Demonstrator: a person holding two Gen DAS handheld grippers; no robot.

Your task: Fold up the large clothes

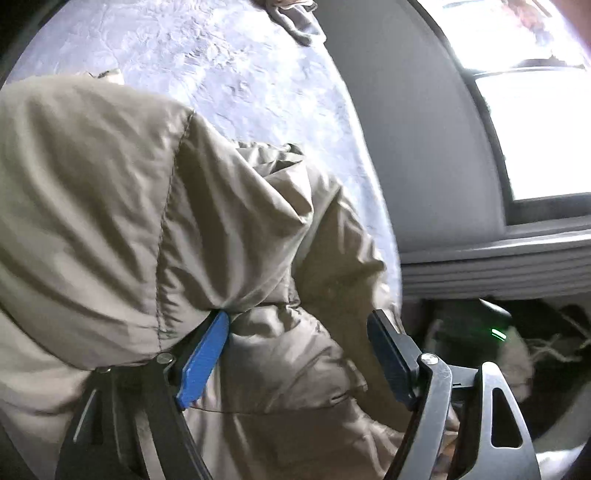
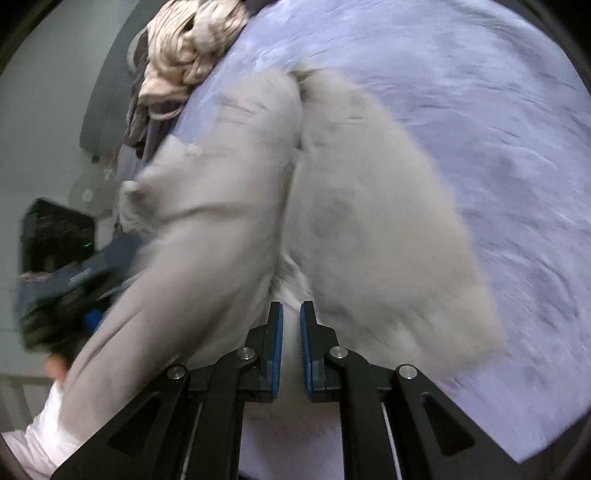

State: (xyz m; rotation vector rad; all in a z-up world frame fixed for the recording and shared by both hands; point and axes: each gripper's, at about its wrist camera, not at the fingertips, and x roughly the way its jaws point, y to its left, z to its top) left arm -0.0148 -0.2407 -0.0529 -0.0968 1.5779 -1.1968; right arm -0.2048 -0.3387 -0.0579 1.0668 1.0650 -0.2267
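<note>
No brand or lettering reads clearly anywhere; the one pale label on the dark device at the far left of the right wrist view is smeared past reading.

Left wrist view, left to right: the khaki padded jacket (image 1: 155,206) fills everything left of and ahead of the left gripper (image 1: 299,325), bulging over its blue-padded finger (image 1: 203,365), whose tip is tucked under a fold. The jaws stand wide apart, released, with jacket fabric lying loosely between them and nothing pinched. Beyond the jacket, the lavender bedspread (image 1: 221,59) runs away ahead; a crumpled grey garment (image 1: 295,22) at the far edge is cut off by the frame. Right of the tongs, a grey wall and bright window (image 1: 535,129); below it a dark shape with a green light (image 1: 496,334), too blurred to name.

Right wrist view: far left, that blurred dark device (image 2: 70,280), held by a hand with a white sleeve (image 2: 40,435) half out of frame. Ahead-left, a heap of cream and grey clothes (image 2: 181,62). Dead ahead, the jacket (image 2: 240,206) drapes down, motion-blurred, onto the bedspread (image 2: 498,147). The right gripper (image 2: 291,314) is clenched nearly closed on pale jacket cloth.
</note>
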